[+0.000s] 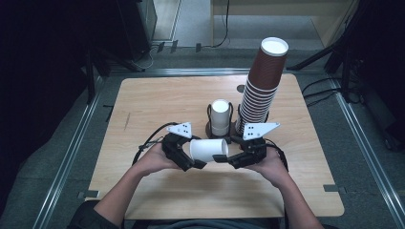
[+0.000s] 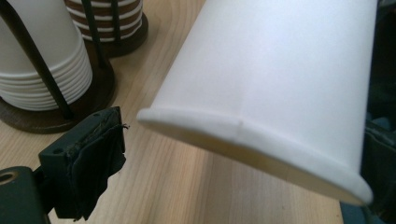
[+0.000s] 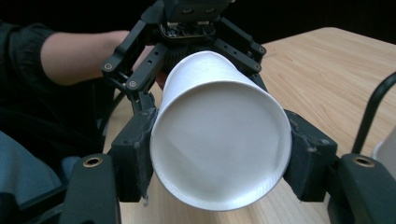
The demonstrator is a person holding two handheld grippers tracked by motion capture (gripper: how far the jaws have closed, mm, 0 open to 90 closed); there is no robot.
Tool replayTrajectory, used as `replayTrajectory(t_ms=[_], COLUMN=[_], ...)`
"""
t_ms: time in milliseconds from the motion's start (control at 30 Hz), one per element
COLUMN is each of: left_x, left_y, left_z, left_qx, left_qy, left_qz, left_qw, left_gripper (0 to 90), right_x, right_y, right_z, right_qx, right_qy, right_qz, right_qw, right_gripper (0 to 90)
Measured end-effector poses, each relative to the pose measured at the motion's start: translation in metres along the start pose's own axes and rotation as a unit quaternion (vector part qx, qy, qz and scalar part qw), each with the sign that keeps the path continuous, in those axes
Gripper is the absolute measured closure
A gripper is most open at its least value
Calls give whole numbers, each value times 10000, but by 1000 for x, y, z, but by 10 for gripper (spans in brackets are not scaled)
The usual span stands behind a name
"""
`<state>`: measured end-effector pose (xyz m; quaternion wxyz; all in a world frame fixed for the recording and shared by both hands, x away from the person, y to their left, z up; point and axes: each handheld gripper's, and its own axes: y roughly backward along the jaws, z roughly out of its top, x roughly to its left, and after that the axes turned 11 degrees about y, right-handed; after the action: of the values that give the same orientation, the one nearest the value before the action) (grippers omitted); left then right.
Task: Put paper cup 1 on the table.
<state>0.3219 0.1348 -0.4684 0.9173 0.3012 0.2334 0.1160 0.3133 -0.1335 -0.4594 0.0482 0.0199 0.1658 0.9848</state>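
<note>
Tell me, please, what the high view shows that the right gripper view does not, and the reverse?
High view: the tall brown cup stack standing at the far side of the table. Right gripper view: the closed bottom of the white cup, clamped in the right gripper. Both: the white cup lying sideways between the right gripper and the left gripper, above the table.

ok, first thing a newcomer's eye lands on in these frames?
The white paper cup lying sideways above the table's near middle, held at both ends: the right gripper is shut on its base end, while the left gripper is at its rim end, with one pad clear of the rim. Next, the tall brown cup stack towering at the far right, beside a short white cup stack in a holder.
</note>
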Motion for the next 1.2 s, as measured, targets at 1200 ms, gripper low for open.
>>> replayTrajectory(t_ms=[1200], left_x=[7], left_y=[22], left_z=[0], left_qx=[10], left_qy=[-34], left_qz=[-421], left_qw=[9991], left_gripper=[336], right_x=[-4], right_y=[2], right_z=[-2], right_qx=[294], right_qy=[-194], right_qz=[-119], right_qw=[9993], right_gripper=[236])
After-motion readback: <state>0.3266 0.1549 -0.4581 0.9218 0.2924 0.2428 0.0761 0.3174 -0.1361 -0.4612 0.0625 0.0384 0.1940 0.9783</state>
